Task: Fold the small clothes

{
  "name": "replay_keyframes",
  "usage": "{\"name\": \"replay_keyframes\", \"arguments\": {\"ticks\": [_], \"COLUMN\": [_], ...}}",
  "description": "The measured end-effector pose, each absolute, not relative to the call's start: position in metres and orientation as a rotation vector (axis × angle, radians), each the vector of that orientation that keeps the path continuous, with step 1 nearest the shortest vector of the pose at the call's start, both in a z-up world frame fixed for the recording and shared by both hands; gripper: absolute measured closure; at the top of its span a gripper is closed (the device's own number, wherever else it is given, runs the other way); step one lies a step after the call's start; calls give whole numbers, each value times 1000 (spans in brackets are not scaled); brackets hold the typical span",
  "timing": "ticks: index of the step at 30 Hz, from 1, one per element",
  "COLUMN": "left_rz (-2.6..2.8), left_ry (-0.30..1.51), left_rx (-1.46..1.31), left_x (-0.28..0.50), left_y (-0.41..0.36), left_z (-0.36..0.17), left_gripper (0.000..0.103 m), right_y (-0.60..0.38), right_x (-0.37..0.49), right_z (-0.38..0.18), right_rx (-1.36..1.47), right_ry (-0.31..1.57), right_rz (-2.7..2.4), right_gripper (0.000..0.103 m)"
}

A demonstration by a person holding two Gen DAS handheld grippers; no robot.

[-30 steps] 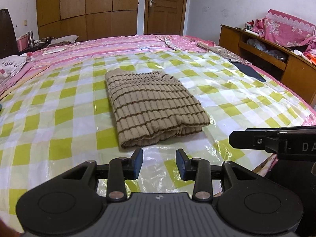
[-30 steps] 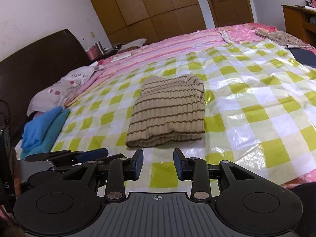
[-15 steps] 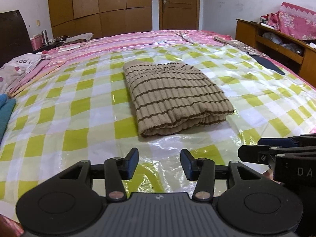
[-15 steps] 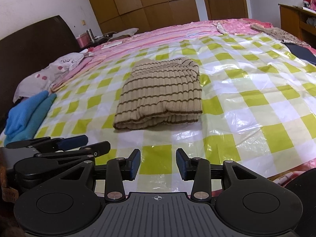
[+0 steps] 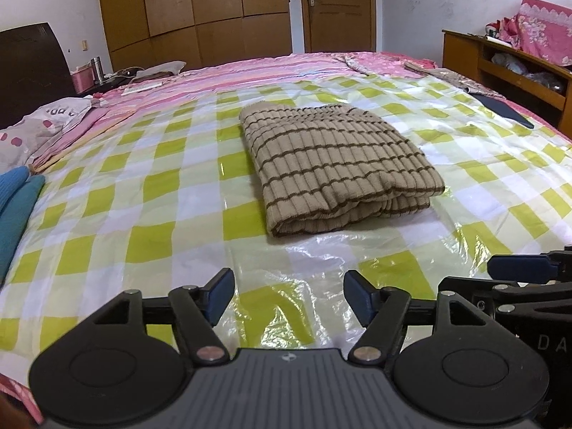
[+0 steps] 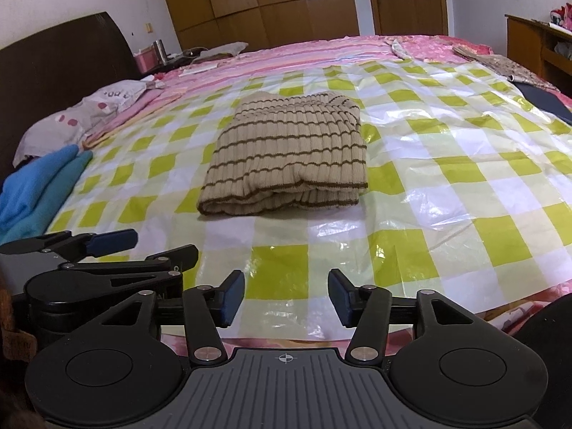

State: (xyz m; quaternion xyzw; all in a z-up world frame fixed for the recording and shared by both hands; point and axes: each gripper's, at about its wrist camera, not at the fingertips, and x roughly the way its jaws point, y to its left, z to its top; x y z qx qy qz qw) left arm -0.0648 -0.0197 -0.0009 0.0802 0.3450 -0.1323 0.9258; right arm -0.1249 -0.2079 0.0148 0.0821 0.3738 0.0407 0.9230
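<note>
checkered sheet (image 5: 150, 214) holds folded sweater (image 5: 336, 164), blue cloth (image 6: 39, 186) left.

Blue cloth (image 5: 16, 207): cut off by the left edge in both views; full shape not visible.
Right gripper (image 5: 518, 275): only its fingers show at the left view's right edge; body cropped.
Dark cloth (image 6: 547, 102): cut by the right edge.
Shelf items (image 5: 536, 75): too small and dim to identify.
Sweater (image 5: 336, 164): folded; inner layers hidden.
</note>
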Motion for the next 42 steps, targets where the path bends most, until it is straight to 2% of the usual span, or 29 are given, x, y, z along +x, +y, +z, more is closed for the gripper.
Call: {"name": "replay_keyframes", "arguments": {"ticks": [10, 23, 42], "left_rz": [-255, -251, -240], "left_ry": [704, 707, 698], "left_rx": [195, 186, 185], "left_x": [-71, -74, -76], "left_y": [-23, -23, -24], "left_z": [-4, -3, -3], "left_gripper": [16, 12, 12], "right_y": [-211, -215, -216], "right_x": [-126, -123, -124], "right_z": [6, -1, -3], "right_rx": [143, 136, 140], "right_ry": [775, 785, 787], "right_rz": [26, -20, -31], "right_gripper": [47, 46, 46]}}
